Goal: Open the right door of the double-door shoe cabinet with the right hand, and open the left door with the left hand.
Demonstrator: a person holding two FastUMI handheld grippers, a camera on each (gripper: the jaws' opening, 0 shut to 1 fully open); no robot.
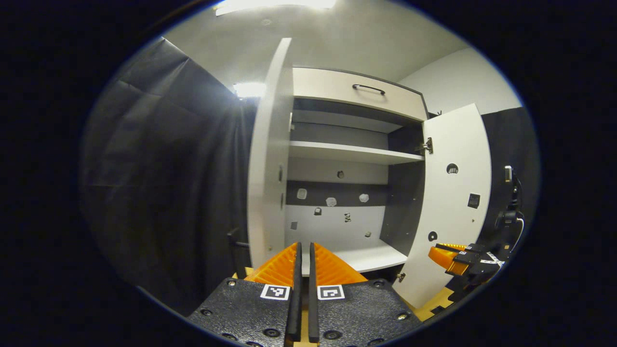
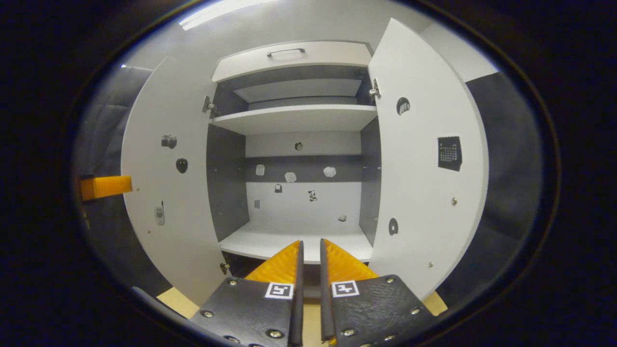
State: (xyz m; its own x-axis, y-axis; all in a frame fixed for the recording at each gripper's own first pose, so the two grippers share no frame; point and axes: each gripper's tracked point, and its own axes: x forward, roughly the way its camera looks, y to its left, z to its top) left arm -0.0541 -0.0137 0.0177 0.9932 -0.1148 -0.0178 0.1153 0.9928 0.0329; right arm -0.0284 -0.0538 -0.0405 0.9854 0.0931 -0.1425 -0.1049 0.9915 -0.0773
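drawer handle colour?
Dark, near black, on the pale drawer front; handle clearest in left gripper view.

Black cloth (image 1: 159, 183) drapes the booth; pale wall (image 1: 462, 77) behind — ceiling light (image 1: 274, 4) glaring, floor perhaps wood-toned.

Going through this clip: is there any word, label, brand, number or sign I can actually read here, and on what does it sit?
No readable text anywhere.
Dark sticker on the right door, calendar-like: print too small to read.
Small picture stickers on the left door and on the cabinet's back panel: images, no legible words.
Square black-and-white markers on the right gripper and left gripper: patterns, not text.
Drawer above the shelves: a handle, no label.
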